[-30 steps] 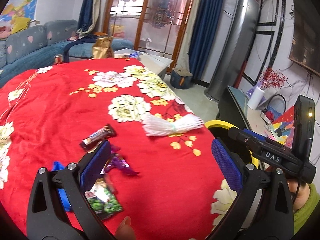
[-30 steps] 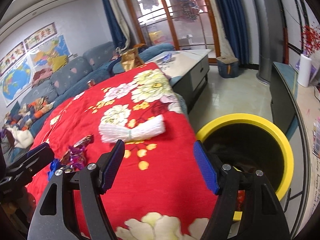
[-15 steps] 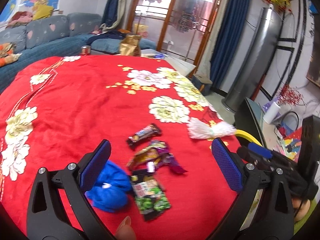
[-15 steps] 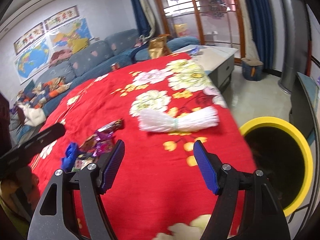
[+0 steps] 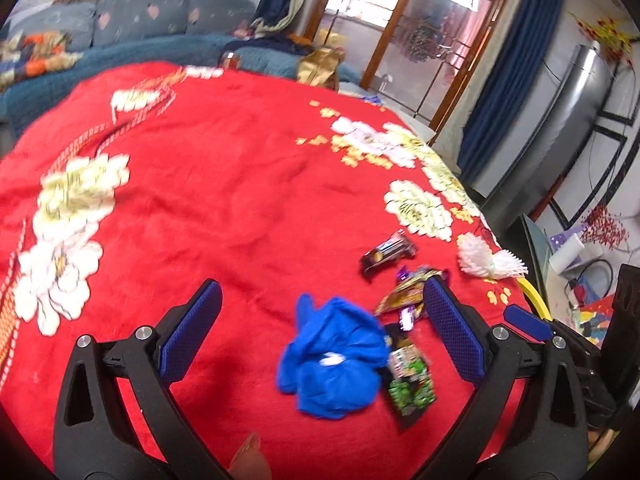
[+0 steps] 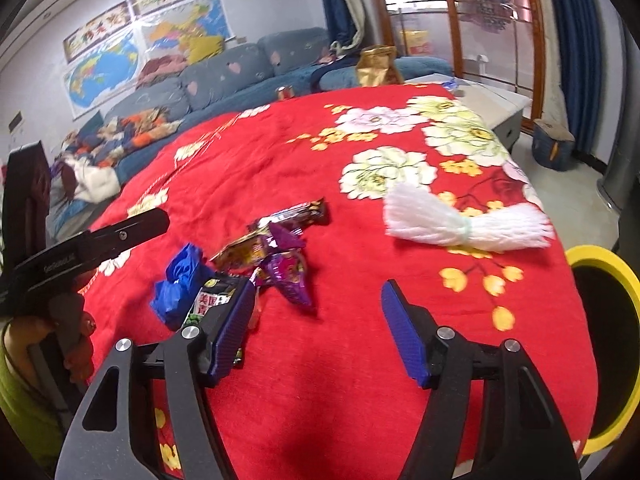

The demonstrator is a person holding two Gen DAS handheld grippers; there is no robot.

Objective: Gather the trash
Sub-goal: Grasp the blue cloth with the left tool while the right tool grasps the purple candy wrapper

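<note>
Beside red blanket [image 6: 360, 360], yellow-rimmed bin [image 6: 624, 280] gapes dark.

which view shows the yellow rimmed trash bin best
The right wrist view. There the round yellow-rimmed trash bin shows much of its rim and its dark inside, at the right edge past the red flowered cloth. The left wrist view shows only a short yellow strip of rim behind that gripper's right finger.

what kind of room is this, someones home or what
Most likely a home living room: a blue-grey sofa along the wall, world maps pinned above it, and a table under a red floral cloth.
</note>
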